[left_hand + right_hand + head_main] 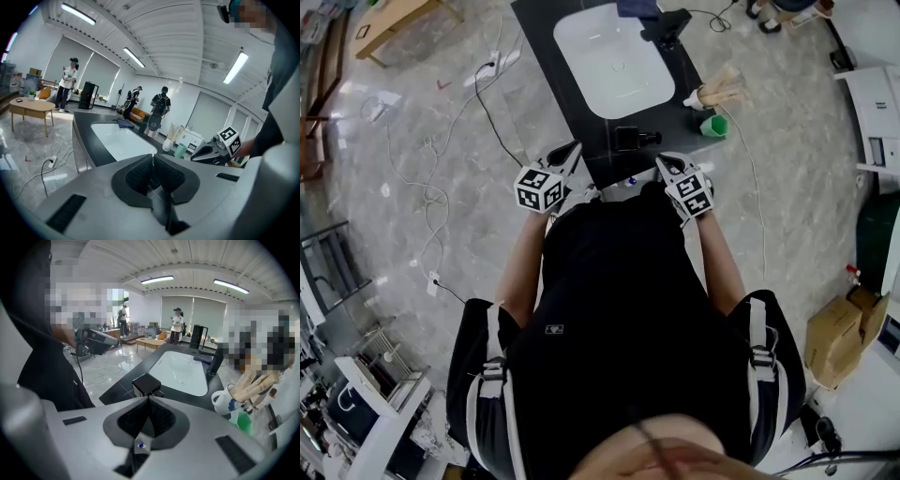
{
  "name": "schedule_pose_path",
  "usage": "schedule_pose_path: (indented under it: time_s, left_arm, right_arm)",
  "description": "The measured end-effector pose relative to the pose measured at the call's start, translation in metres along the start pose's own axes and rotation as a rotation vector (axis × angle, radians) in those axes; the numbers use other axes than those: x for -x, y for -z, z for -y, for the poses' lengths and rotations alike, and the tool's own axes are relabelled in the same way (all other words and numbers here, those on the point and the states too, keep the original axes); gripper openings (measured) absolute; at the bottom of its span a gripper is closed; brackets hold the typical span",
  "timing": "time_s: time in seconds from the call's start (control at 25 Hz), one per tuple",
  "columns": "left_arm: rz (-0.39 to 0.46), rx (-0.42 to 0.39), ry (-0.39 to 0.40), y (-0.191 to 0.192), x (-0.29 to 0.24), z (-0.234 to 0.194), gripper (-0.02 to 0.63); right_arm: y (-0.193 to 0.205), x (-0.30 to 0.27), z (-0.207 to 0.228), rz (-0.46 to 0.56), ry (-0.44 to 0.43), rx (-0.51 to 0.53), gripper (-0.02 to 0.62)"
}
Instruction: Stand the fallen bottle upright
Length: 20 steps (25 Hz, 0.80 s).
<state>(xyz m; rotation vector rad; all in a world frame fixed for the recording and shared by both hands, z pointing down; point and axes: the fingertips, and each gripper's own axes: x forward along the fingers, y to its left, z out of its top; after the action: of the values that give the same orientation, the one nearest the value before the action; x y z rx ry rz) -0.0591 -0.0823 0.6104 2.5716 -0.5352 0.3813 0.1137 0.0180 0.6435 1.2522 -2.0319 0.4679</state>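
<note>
bottle [634,139] lies on its side at near edge of dark worktop [600,142], just near side of sink [614,56]. left tool [572,152] and right tool [664,164] both fully closed, empty, flanking bottle, not touching it.

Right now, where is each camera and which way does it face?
Head view: on the person's head, facing down at the counter; torso, forearms, left tool, right tool show.
Left gripper view: on the left tool, facing over the sink; shut jaws, right tool show.
Right gripper view: on the right tool, facing the fallen bottle; shut jaws, left tool show.
All share the sink.
</note>
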Motion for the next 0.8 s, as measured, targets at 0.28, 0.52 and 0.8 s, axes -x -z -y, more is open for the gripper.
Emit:
schedule_pose_path:
  time_s: [0.28,0.52,0.8]
  left_arm:
    - [0.01,0.028,-0.078,-0.002,-0.021,0.006,0.023]
    - [0.034,0.065,-0.152,-0.01,-0.036,0.011,0.023]
    - [0.035,0.068,-0.207,-0.018,-0.049,0.021,0.023]
  right_arm:
    - [0.005,-0.007,0.027,-0.018,-0.081,0.073,0.058]
    - [0.019,-0.014,0.039,-0.022,-0.172,0.141,0.06]
    - [0.033,-0.029,0.044,-0.049,-0.277,0.185,0.077]
